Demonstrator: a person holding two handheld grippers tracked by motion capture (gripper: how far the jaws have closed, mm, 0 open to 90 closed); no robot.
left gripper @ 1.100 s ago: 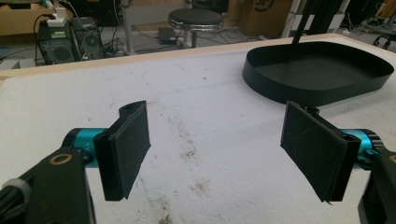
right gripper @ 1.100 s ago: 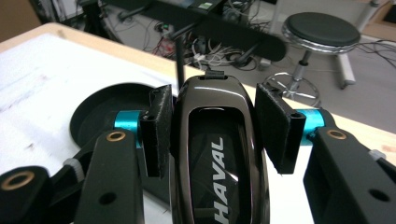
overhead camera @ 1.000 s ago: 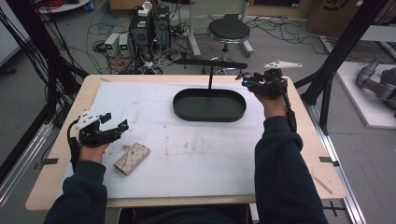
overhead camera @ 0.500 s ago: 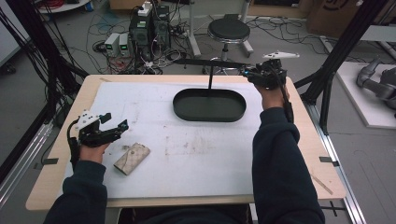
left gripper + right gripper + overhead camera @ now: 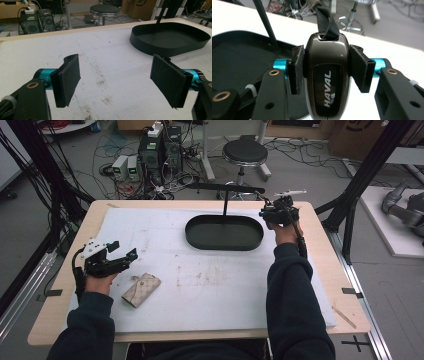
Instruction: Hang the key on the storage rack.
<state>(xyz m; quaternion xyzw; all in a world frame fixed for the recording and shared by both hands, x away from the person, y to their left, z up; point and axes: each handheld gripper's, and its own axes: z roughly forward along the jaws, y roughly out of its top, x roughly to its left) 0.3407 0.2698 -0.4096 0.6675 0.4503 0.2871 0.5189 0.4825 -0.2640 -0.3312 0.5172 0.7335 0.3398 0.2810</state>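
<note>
Since a second ago your right gripper [image 5: 272,210] has drifted from over the tray's far right edge out past its rim, closer to the back edge of the table [image 5: 325,235], and your left gripper [image 5: 117,256] hasn't budged at all.

So right now your right one is clamped on a dark glossy car key fob [image 5: 327,75] with HAVAL printed on it. Both pads [image 5: 296,72] press flat against its sides, and a black strap [image 5: 325,21] runs up from the loop at the fob's top, away from the jaws. Just left of those jaws in the right gripper view you've got the black oval tray [image 5: 237,65], with a thin black post [image 5: 264,22] rising from its far rim. From above, that post carries a crossbar over the back of the tray [image 5: 225,232].

Your left gripper is sitting low near the left edge of the white mat [image 5: 210,285], jaws spread wide with nothing between them. Looking along them you just see the scuffed white mat [image 5: 100,75] between the pads [image 5: 68,77], and the tray [image 5: 170,37] off ahead and to the right. A small tan wallet-looking thing [image 5: 141,289] lies on the mat just beside that gripper, on the side nearer you, not touching it.
</note>
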